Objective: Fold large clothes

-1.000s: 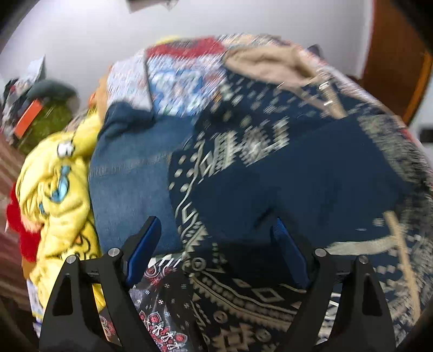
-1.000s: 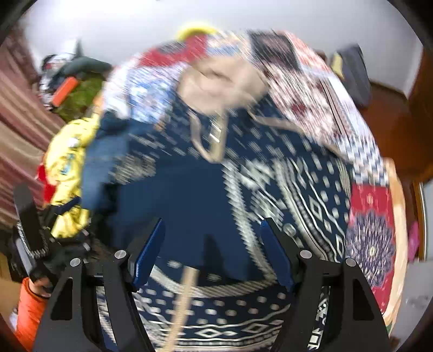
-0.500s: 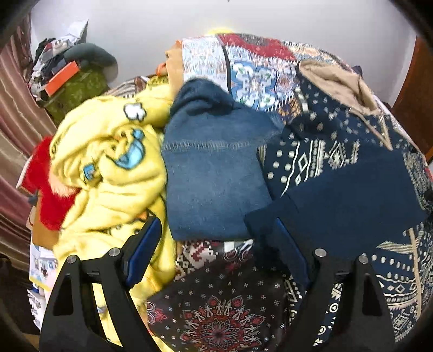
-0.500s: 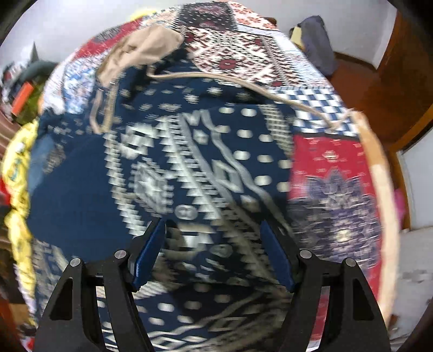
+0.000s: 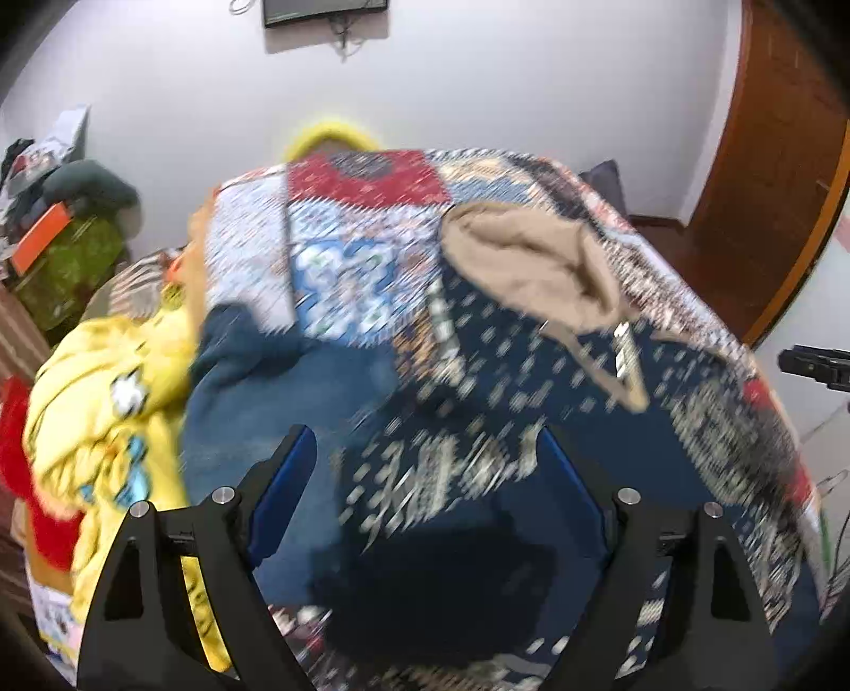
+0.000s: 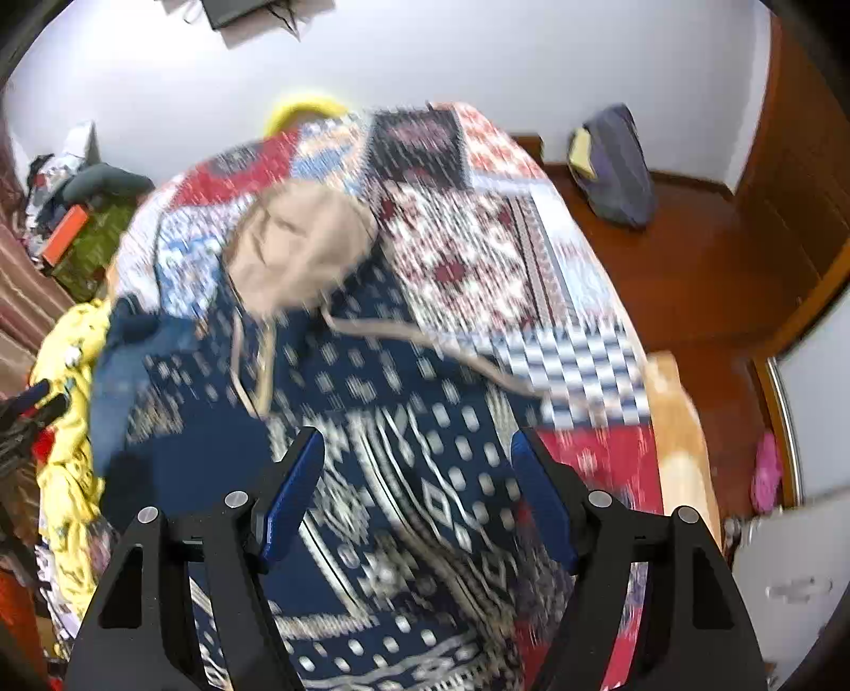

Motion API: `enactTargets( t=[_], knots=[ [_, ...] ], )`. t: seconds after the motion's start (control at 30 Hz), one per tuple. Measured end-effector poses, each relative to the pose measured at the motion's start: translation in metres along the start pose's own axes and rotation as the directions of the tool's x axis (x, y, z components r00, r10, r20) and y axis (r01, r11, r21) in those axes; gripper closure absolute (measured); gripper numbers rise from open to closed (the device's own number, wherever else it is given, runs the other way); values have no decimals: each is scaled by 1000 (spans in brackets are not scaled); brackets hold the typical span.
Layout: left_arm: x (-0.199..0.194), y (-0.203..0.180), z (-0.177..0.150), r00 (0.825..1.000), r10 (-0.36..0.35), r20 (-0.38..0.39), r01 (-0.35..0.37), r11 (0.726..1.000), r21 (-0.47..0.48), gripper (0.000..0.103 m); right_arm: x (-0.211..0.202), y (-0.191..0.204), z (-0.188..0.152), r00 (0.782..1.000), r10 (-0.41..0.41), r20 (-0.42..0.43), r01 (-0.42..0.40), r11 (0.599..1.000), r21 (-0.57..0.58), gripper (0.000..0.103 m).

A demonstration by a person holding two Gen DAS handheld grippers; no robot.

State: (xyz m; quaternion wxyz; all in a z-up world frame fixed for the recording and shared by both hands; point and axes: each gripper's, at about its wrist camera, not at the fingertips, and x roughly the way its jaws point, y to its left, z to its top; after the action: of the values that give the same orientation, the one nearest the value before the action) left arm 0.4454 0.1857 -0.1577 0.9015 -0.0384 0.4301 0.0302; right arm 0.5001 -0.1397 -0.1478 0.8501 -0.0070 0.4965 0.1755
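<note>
Left wrist view is showing the navy patterned hoodie (image 5: pixel 478 425) lying spread on the quilted bed (image 5: pixel 361 212), tan hood (image 5: pixel 526 260) uppermost, barely folded, while left gripper (image 5: pixel 425 468) and right gripper (image 6: pixel 414 478) are hovering, jaws released and empty.

A patchwork quilt (image 6: pixel 478 255) in red, white and blue covers the bed. A wall-mounted screen (image 5: pixel 324 8) hangs on the white wall (image 5: pixel 478 79) behind it. A dark bag (image 6: pixel 616 165) sits on the wooden floor (image 6: pixel 690 276) near the corner. A green heap (image 5: pixel 69 266), possibly bedding, carries an orange box (image 5: pixel 40 244).
</note>
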Motion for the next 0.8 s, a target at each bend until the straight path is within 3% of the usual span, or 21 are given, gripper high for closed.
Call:
enactTargets(
  t=[0.2,0.43,0.53,0.67,0.8],
  knots=[
    [38,-12,45,999,-37,-4,37,998,-44,18,16,18,39,997,58,46,-58,998,-2,34],
    [119,-11,75,990,-117,-81,102,981,-167,19,93,14,74,994,103,-18,-101,990,103,34],
    [153,-12,82,986,-117,-122,94,978,-185,25,127,9,85,990,135,-49,-125,978,165,34],
    [191,-6,84,976,-140,-168,95,964,-248,26,164,12,97,991,112,-77,-97,978,183,34],
    [218,2,84,967,-167,-191,100,943,-318,37,189,12,103,991,85,-105,-65,982,180,41]
  ],
)
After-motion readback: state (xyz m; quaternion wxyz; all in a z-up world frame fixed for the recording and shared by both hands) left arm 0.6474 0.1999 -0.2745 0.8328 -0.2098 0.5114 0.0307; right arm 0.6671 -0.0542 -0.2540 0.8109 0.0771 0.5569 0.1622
